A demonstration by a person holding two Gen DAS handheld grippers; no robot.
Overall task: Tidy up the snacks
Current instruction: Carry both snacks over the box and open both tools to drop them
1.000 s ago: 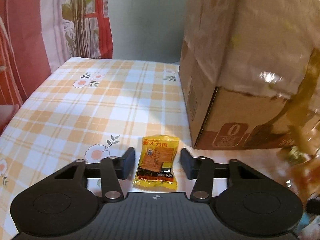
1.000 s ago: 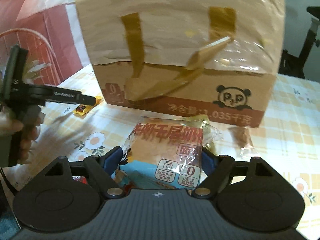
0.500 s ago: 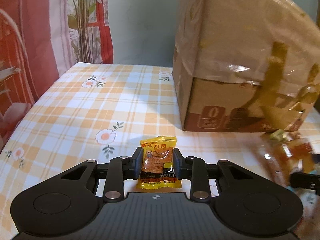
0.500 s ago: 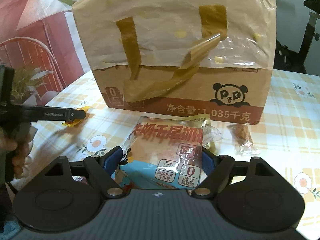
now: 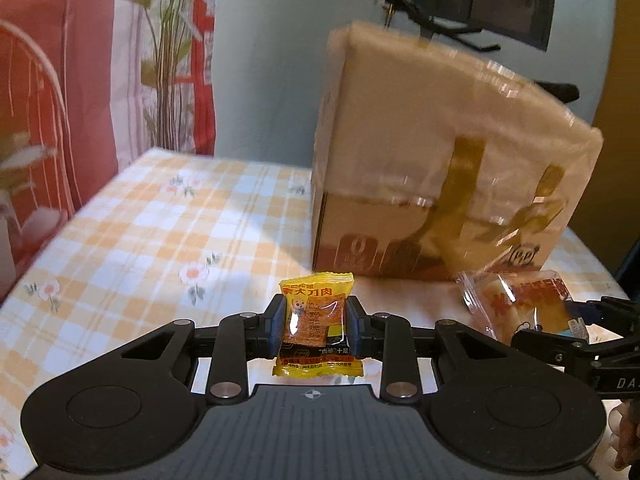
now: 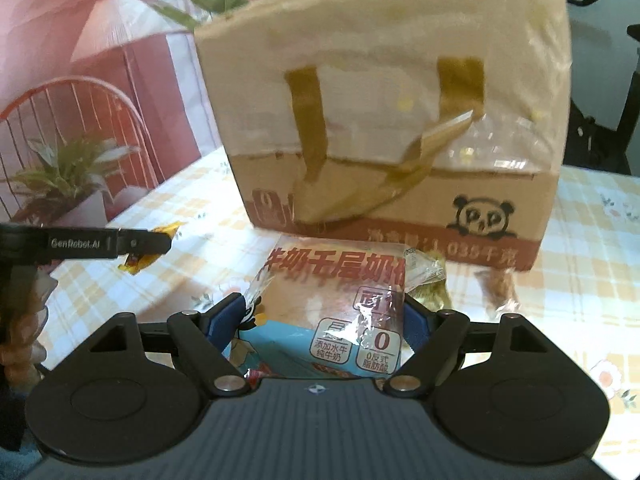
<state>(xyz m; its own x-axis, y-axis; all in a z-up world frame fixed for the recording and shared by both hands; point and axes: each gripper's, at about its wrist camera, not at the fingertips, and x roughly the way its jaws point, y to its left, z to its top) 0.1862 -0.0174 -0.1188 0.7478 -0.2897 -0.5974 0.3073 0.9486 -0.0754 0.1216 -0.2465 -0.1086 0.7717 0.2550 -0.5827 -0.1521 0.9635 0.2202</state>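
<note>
My left gripper (image 5: 316,326) is shut on a small yellow snack packet (image 5: 316,312) and holds it upright just above the checked tablecloth (image 5: 160,240). A tall cardboard box (image 5: 440,180) wrapped in clear film stands beyond it to the right. My right gripper (image 6: 324,312) is shut on a clear bread packet (image 6: 340,272) with red lettering, in front of the same cardboard box (image 6: 384,120). In the right wrist view the left gripper (image 6: 140,242) shows at the left with the yellow packet (image 6: 146,260). The left wrist view catches the bread packet (image 5: 516,300) at the right.
A small brown snack in clear wrap (image 6: 498,284) lies by the box's front right corner. A yellowish wrapper (image 6: 430,280) peeks out behind the bread packet. A red curtain (image 5: 60,120) and a plant (image 6: 68,172) stand past the table's left edge.
My left gripper closed on the yellow packet and lifted it off the cloth, drawing back from the box. The right gripper kept its hold on the bread packet and barely moved.
</note>
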